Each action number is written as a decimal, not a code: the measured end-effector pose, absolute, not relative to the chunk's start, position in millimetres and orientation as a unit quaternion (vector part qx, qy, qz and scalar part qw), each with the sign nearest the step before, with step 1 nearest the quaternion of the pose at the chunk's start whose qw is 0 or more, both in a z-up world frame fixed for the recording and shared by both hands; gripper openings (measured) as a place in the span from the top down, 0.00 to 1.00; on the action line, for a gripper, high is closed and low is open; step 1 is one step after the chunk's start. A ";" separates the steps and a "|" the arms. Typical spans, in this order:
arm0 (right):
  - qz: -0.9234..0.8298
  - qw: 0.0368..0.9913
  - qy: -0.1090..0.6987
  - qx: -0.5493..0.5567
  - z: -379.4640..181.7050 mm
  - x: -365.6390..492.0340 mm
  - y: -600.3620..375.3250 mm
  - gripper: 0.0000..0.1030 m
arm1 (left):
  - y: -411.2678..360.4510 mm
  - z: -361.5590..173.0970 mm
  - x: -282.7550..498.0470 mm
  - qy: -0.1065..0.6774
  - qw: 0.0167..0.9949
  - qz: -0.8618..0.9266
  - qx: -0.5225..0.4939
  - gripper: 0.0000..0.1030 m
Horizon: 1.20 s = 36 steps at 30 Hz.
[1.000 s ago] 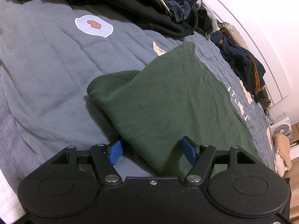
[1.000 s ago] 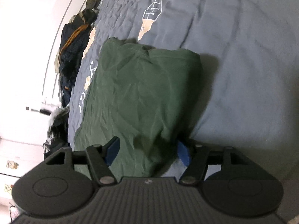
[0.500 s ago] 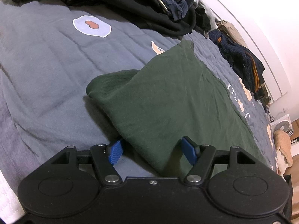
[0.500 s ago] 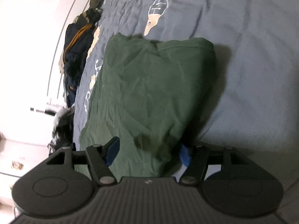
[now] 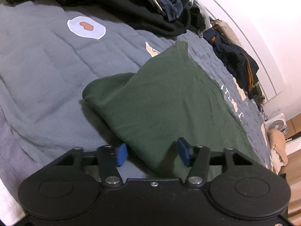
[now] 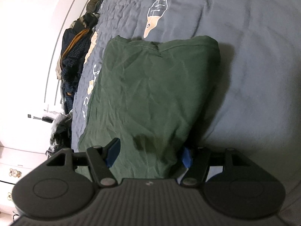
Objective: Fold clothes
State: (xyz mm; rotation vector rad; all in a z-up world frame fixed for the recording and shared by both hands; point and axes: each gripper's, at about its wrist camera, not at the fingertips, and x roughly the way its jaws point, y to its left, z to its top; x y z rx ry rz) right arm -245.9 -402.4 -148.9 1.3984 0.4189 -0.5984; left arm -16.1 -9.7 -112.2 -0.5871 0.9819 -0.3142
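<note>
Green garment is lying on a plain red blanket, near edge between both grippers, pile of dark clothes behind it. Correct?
Not quite: the blanket is grey-blue with printed patches, as the left wrist view shows. The green garment does lie on it, near edge between both grippers, dark clothes behind.

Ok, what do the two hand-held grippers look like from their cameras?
The left hand-held gripper has a smooth black body, round caps, silver pivot screws and blue finger pads. The right hand-held gripper looks alike, with a ribbed top.
</note>
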 end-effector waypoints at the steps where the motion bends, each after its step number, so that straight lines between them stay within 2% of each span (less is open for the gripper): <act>1: -0.270 0.705 0.189 0.628 -148.8 -245.6 -402.0 0.36 | -9.1 -113.7 -15.3 0.465 0.827 -0.147 -0.280 0.56; 15: -0.274 0.710 0.189 0.621 -148.4 -243.9 -399.1 0.34 | -6.7 -121.9 -2.4 0.459 0.817 -0.135 -0.321 0.55; 17: -0.274 0.710 0.190 0.620 -148.4 -243.8 -399.2 0.34 | -6.2 -120.7 -2.1 0.454 0.818 -0.141 -0.325 0.59; 18: -0.274 0.711 0.190 0.619 -148.1 -243.6 -399.2 0.34 | -6.3 -119.4 -2.5 0.450 0.819 -0.145 -0.324 0.69; 19: -0.274 0.712 0.191 0.618 -147.6 -243.1 -399.0 0.34 | -6.1 -118.3 -2.8 0.448 0.820 -0.148 -0.324 0.71; 34: -0.276 0.718 0.193 0.610 -146.3 -242.0 -396.0 0.34 | -10.9 -123.4 1.0 0.453 0.817 -0.146 -0.326 0.70; 36: -0.276 0.719 0.193 0.608 -146.0 -241.8 -395.6 0.34 | -11.3 -122.2 -0.2 0.447 0.821 -0.150 -0.321 0.74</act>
